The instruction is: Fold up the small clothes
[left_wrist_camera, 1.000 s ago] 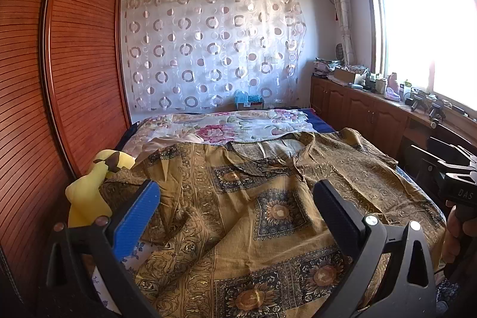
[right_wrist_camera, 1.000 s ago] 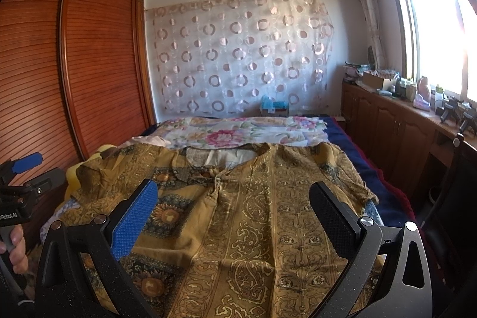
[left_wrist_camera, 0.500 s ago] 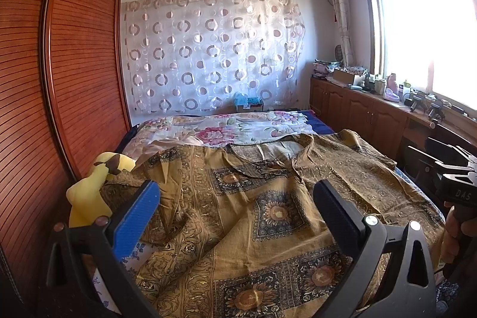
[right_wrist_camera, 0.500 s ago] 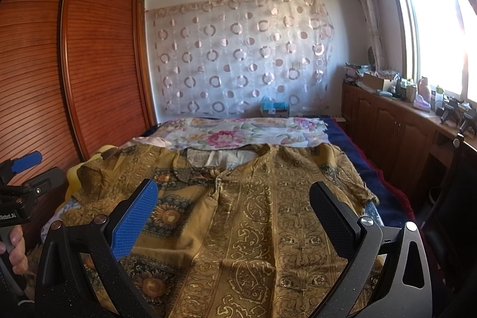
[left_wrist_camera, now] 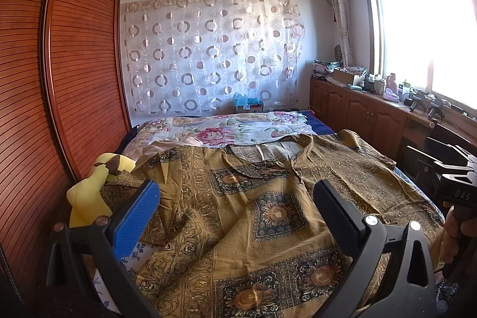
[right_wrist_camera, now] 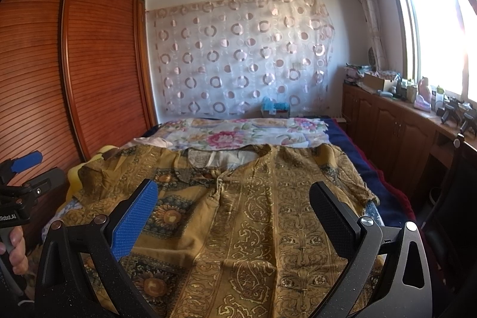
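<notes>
Fabric of the gold shirt [right_wrist_camera: 262, 216] looks light and limp; both the left gripper [left_wrist_camera: 235, 216] and right gripper [right_wrist_camera: 232, 216] gape wide, empty; best pinched at a sleeve edge.

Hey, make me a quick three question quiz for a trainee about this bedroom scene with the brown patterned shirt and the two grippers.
1. True or false: the left gripper is clamped on the shirt.
2. What sits beside the shirt's sleeve by the wardrobe? A) a yellow plush toy B) a red pillow C) a laptop
3. Fill in: the shirt lies spread on the ____, collar towards the curtain.

Key
1. False: its fingers are wide apart with nothing between them, as are those of the right gripper.
2. A.
3. Bed.
</notes>
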`<state>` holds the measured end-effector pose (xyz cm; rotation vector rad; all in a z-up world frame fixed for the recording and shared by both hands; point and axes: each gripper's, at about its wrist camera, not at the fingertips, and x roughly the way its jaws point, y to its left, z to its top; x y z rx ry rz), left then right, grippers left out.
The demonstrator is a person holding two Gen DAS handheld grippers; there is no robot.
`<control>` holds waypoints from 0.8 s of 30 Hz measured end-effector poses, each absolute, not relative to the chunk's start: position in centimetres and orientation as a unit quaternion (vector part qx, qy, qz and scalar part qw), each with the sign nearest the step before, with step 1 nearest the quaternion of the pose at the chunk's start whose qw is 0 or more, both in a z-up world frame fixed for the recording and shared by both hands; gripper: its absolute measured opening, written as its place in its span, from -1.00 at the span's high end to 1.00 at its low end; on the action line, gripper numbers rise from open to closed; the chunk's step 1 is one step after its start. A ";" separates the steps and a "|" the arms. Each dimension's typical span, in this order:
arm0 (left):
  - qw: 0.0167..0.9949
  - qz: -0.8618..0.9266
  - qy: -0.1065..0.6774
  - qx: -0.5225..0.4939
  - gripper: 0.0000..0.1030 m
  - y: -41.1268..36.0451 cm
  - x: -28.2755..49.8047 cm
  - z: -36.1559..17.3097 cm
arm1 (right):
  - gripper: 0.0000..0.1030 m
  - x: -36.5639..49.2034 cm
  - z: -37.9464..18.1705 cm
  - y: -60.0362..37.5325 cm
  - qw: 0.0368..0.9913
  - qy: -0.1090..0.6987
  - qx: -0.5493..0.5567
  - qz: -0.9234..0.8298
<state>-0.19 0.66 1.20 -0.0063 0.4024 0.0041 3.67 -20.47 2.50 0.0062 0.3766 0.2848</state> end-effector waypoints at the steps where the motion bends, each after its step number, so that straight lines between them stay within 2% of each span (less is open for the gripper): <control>1: 0.980 0.002 0.200 -0.003 -1.00 0.5 -0.2 1.1 | -1.00 3.7 2.5 -20.5 0.972 0.187 0.003 0.141; 11: 0.978 0.005 0.208 0.000 -1.00 -0.1 -0.2 2.3 | -1.00 3.9 2.0 -20.2 0.970 0.191 0.003 0.148; 24: 0.965 0.037 0.259 0.000 -1.00 5.9 2.6 -2.8 | -1.00 5.9 -0.1 -17.2 0.957 0.212 -0.016 0.195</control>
